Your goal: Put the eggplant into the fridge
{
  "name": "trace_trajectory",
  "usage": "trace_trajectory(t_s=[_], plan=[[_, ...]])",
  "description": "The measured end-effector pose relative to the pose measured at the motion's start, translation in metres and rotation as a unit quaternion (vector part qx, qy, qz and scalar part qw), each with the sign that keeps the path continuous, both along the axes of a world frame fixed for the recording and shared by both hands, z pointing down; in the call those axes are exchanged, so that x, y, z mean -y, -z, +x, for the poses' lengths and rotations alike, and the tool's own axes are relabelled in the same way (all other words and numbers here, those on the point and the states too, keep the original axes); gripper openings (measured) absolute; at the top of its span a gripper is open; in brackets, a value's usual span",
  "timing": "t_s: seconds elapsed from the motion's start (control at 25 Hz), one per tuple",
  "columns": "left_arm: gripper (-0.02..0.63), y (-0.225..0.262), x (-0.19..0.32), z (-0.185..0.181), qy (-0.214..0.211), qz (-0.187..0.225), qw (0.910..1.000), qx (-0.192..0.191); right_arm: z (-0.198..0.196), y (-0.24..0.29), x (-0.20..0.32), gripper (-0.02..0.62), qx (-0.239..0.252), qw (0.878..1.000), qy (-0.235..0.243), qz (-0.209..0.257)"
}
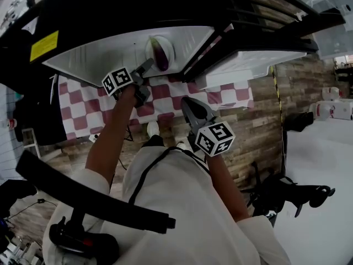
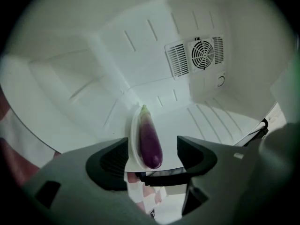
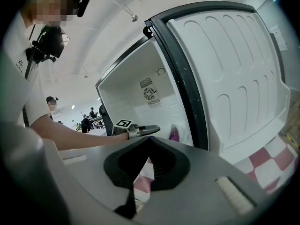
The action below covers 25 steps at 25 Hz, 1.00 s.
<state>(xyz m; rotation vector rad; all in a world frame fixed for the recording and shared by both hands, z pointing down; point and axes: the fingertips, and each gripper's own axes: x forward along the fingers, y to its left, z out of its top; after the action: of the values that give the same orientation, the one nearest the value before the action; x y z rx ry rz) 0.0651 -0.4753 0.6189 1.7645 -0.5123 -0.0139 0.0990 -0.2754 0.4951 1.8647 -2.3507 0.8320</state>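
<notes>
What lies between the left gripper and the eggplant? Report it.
Only the plate's rim, seen in the left gripper view; left gripper open, eggplant untouched.

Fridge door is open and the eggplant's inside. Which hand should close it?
Probably the right. The right gripper is shut, empty and beside the open door. The left gripper is open at the mouth of the fridge, facing the eggplant on its plate, farther from the door.

The person wears a white short-sleeved top [image 1: 182, 203] with a thin dark line [image 1: 144, 173] running down its front, and a white shoe [image 1: 153, 128]. The left tongs [image 1: 148, 65] and the right tongs [image 1: 186, 100] are dark grey. Each carries a white cube [image 1: 215, 138] printed with black square markers.
</notes>
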Motion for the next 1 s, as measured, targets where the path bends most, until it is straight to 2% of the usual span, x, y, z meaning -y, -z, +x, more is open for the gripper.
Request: trace_trajectory(t_s=[0.12,0.32,0.68,0.84,1.0], plan=[[0.272,0.007,-0.010,-0.010,0.009,0.014,0.9999,0.003,-0.001,0.002,-0.006,0.006,0.004,1.000,0.012,0.007],[0.227,0.021,-0.035,-0.023,0.014,0.040,0.9991,0.005,0.001,0.007,-0.017,0.008,0.009,0.999,0.037,0.018],[0.040,0.066,-0.100,-0.034,0.017,0.119,0.9923,0.029,0.012,0.027,-0.047,0.008,0.014,0.995,0.081,0.051],[0.009,0.093,-0.133,-0.037,0.027,0.150,0.9879,0.030,0.023,0.039,-0.067,0.008,0.014,0.993,0.093,0.067],[0.008,0.121,-0.167,-0.039,0.040,0.179,0.9826,0.032,0.032,0.052,-0.090,0.008,0.013,0.990,0.112,0.084]])
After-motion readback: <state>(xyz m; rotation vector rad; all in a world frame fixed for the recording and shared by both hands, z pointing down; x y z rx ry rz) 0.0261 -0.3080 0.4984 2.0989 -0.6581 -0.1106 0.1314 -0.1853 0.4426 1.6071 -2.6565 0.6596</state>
